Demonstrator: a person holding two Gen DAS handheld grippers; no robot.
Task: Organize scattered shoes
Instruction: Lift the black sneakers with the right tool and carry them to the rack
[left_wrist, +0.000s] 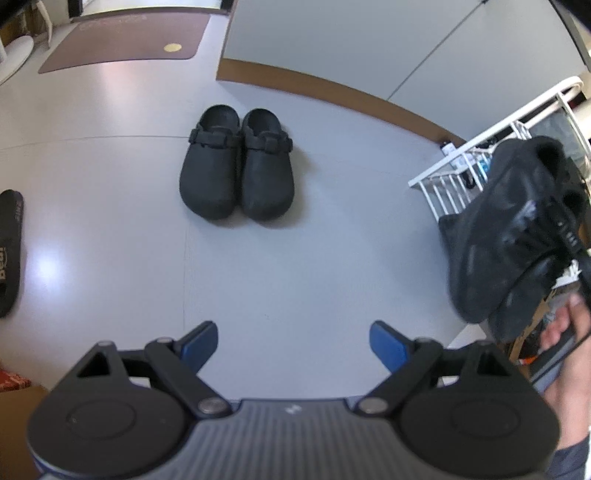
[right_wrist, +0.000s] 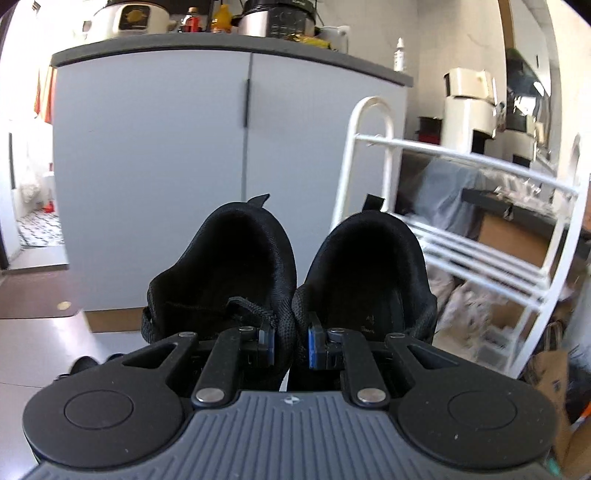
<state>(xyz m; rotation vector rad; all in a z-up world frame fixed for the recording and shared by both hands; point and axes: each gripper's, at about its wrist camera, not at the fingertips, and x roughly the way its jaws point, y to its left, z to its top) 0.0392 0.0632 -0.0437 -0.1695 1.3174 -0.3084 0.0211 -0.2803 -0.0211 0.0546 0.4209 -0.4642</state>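
Observation:
My right gripper (right_wrist: 291, 345) is shut on a pair of black sneakers (right_wrist: 255, 273), pinching their inner collars together so both hang in the air with heels pointing away. The left wrist view shows the same sneakers (left_wrist: 506, 229) lifted at the right, in front of the white shoe rack (left_wrist: 480, 162). A pair of black clogs (left_wrist: 236, 166) stands side by side on the pale floor, toes toward me. My left gripper (left_wrist: 293, 343) hovers above the floor in front of the clogs, open, with nothing between its blue pads. A black slide sandal (left_wrist: 9, 251) lies at the left edge.
The white wire shoe rack (right_wrist: 461, 221) stands right of a grey cabinet (right_wrist: 155, 166) with appliances on its top. A brown doormat (left_wrist: 125, 40) lies far left. Cardboard boxes (right_wrist: 546, 376) and clutter sit under and beside the rack. A person's hand (left_wrist: 565, 332) shows at the right edge.

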